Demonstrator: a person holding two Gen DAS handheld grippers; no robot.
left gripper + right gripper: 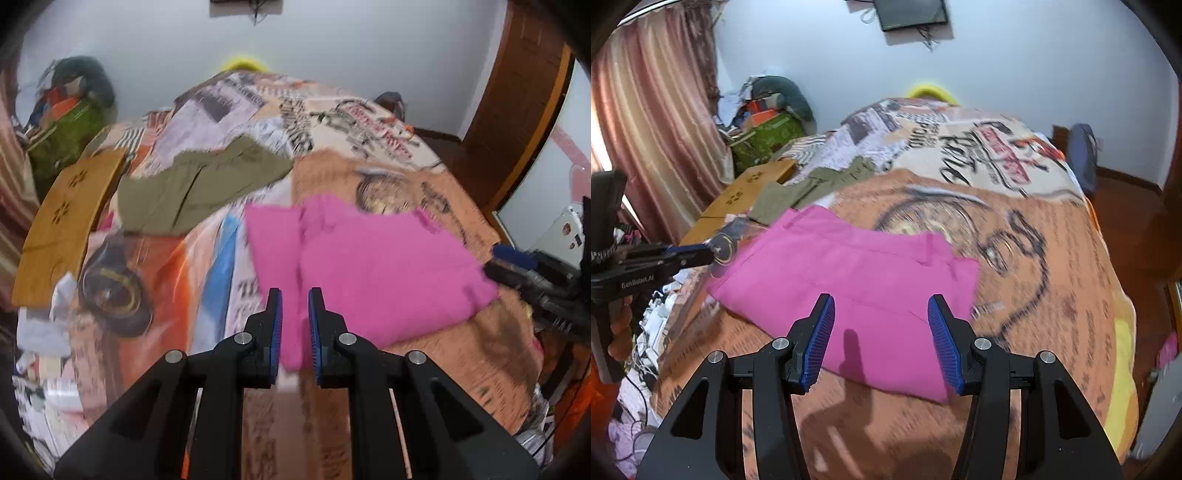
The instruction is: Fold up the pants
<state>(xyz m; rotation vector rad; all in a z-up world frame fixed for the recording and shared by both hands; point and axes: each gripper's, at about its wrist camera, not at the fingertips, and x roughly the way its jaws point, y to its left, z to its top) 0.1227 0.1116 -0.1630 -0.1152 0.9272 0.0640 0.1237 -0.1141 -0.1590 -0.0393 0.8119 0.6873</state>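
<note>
Folded pink pants (373,273) lie on a printed bedspread (424,354); they also show in the right wrist view (871,280). My left gripper (295,295) hovers over the pants' near left corner, its jaws a narrow gap apart, with pink cloth seen between them; whether they pinch it is unclear. My right gripper (881,306) is open and empty, just above the near edge of the pants. The left gripper appears at the left in the right wrist view (687,254). The right gripper shows at the right edge of the left wrist view (517,266).
Olive-green shorts (199,188) lie further back on the bed (812,184). A wooden board (66,225) lies at the bed's left edge. A pile of bags (768,122) and a curtain (653,122) are at the left. Clutter and cables (646,332) lie beside the bed.
</note>
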